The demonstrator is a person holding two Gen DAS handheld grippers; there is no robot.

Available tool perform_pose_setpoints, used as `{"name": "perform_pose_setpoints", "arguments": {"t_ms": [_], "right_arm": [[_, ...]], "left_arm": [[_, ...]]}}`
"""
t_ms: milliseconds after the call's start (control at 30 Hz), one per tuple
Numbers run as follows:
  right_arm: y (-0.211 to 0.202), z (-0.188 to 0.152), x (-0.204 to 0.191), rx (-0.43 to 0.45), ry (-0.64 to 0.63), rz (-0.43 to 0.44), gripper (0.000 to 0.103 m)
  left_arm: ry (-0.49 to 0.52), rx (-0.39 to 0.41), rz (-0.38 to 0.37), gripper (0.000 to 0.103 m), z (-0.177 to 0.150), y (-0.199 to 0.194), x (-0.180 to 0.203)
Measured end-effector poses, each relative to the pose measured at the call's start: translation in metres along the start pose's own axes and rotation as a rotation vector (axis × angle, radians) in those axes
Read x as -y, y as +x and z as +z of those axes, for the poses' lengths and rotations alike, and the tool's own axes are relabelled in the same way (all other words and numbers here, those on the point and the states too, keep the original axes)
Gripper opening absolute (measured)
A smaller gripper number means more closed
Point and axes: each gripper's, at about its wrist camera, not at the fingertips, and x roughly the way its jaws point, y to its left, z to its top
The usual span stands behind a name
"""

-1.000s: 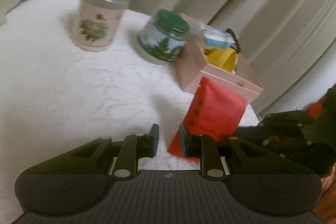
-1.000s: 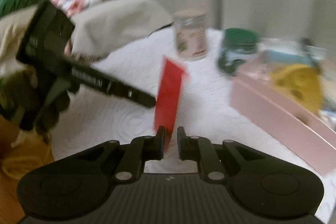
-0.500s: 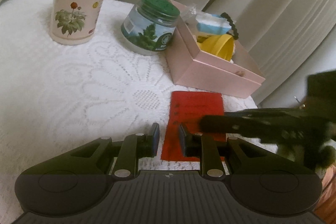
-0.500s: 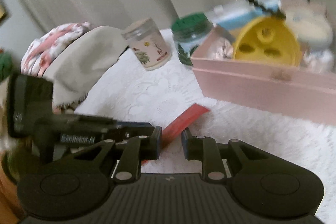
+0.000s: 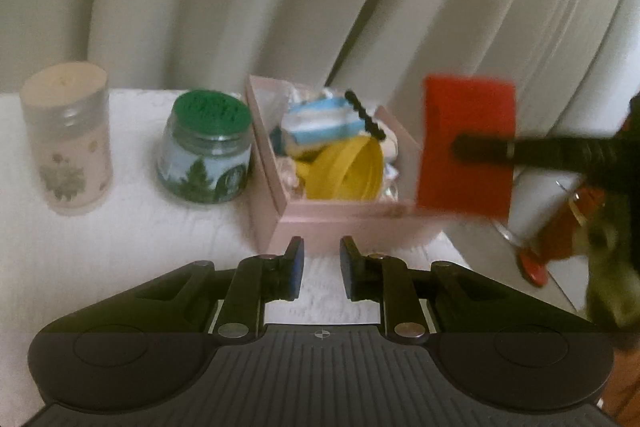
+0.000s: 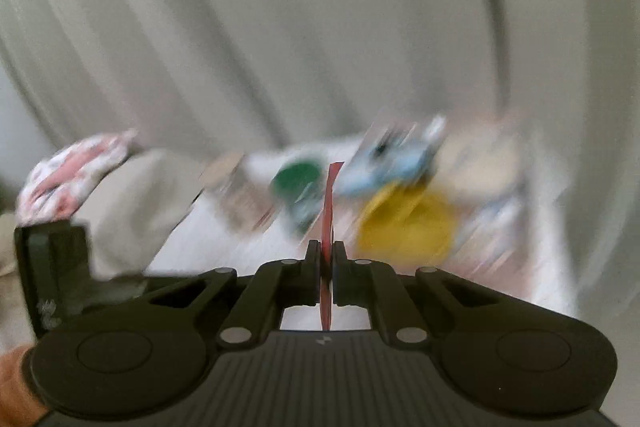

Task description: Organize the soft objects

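A flat red pouch (image 5: pixel 466 147) hangs upright in the air at the right end of the pink box (image 5: pixel 344 223). My right gripper (image 6: pixel 327 259) is shut on it; I see it edge-on in the right wrist view (image 6: pixel 329 211), which is blurred. The right gripper's fingers (image 5: pixel 520 149) reach in from the right in the left wrist view. My left gripper (image 5: pixel 321 263) is open and empty, low over the white lace cloth just in front of the box. The box holds a yellow round thing (image 5: pixel 348 171) and a blue-and-white soft item (image 5: pixel 320 123).
A green-lidded jar (image 5: pixel 206 151) and a floral jar with a tan lid (image 5: pixel 68 135) stand left of the box. Curtains hang behind the table. The table edge runs close to the right of the box. A pile of fabrics (image 6: pixel 100 195) lies at the far left.
The red pouch lay flat on the cloth half a second ago. My right gripper has closed on it and lifted it up beside the box. My left gripper has drawn back.
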Motion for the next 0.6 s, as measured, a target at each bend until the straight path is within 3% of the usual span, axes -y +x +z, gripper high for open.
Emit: {"name": "perform_pose_setpoints", "arguments": {"t_ms": [100, 233, 267, 333, 367, 400, 467, 533, 600], "right_arm": [[0.009, 0.027, 0.009, 0.055, -0.097, -0.204, 0.005], [0.067, 0.041, 0.025, -0.039, -0.165, -0.484, 0.005], [0.084, 0.039, 0.026, -0.067, -0.195, -0.520, 0.005], [0.106, 0.035, 0.028, -0.131, -0.207, -0.494, 0.010], [0.109, 0.033, 0.028, -0.137, -0.180, -0.460, 0.024], [0.106, 0.032, 0.029, -0.127, -0.141, -0.396, 0.034], [0.094, 0.032, 0.030, -0.092, -0.086, -0.293, 0.036], [0.077, 0.031, 0.028, -0.046, -0.070, -0.237, 0.047], [0.058, 0.026, 0.022, 0.016, -0.077, -0.226, 0.070]], "left_arm": [[-0.005, -0.019, 0.018, 0.022, -0.004, 0.004, -0.001], [0.009, -0.058, 0.115, 0.022, -0.014, 0.007, -0.013], [0.008, -0.056, 0.141, 0.022, -0.017, 0.006, -0.019], [0.006, -0.046, 0.184, 0.022, -0.020, 0.002, -0.028], [0.003, -0.042, 0.198, 0.022, -0.021, 0.000, -0.034], [-0.001, -0.039, 0.207, 0.022, -0.021, -0.002, -0.040], [-0.010, -0.035, 0.233, 0.022, -0.024, -0.004, -0.052], [-0.016, -0.035, 0.264, 0.022, -0.029, -0.006, -0.062], [-0.021, -0.040, 0.296, 0.022, -0.034, -0.007, -0.071]]}}
